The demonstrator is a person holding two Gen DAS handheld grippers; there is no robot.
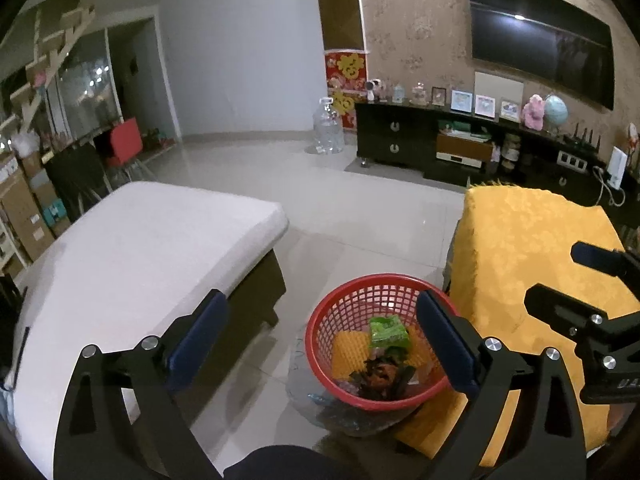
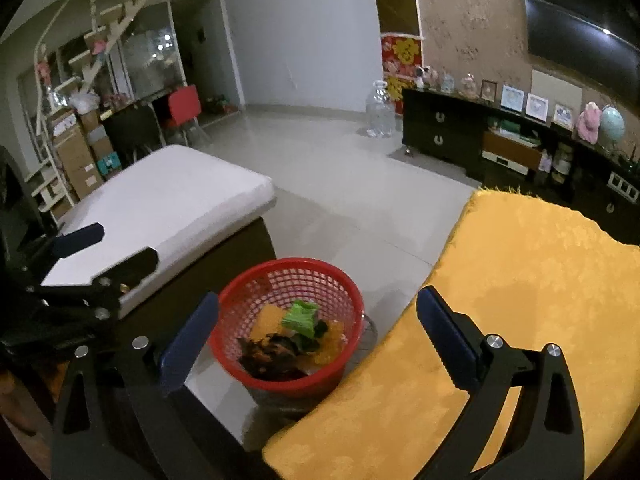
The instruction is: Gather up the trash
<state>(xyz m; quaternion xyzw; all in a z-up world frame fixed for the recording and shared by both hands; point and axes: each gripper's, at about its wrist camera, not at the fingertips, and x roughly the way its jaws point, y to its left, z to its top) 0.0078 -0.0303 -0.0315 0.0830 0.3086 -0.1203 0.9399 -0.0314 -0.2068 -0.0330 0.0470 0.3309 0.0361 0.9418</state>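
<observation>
A red mesh basket (image 1: pixel 356 300) (image 2: pixel 256 288) stands on the floor between two seats. Inside it lie a green wrapper (image 1: pixel 387 332) (image 2: pixel 299 317), dark crumpled scraps (image 1: pixel 382 380) (image 2: pixel 276 352) and yellow pieces. My left gripper (image 1: pixel 322 338) hangs above and in front of the basket, jaws wide open, nothing between its blue pads. It also shows at the left edge of the right wrist view (image 2: pixel 116 248). My right gripper (image 2: pixel 316 332) is open too, empty, above the basket's near side; it appears at the right edge of the left wrist view (image 1: pixel 560 276).
A white-cushioned bench (image 1: pixel 140 248) (image 2: pixel 172 196) stands left of the basket. A seat under a yellow cloth (image 1: pixel 532 248) (image 2: pixel 500 300) is on the right. A crumpled clear plastic bag (image 1: pixel 320 404) lies at the basket's foot. A dark TV cabinet (image 1: pixel 440 144) and water jug (image 1: pixel 329 128) stand beyond the tiled floor.
</observation>
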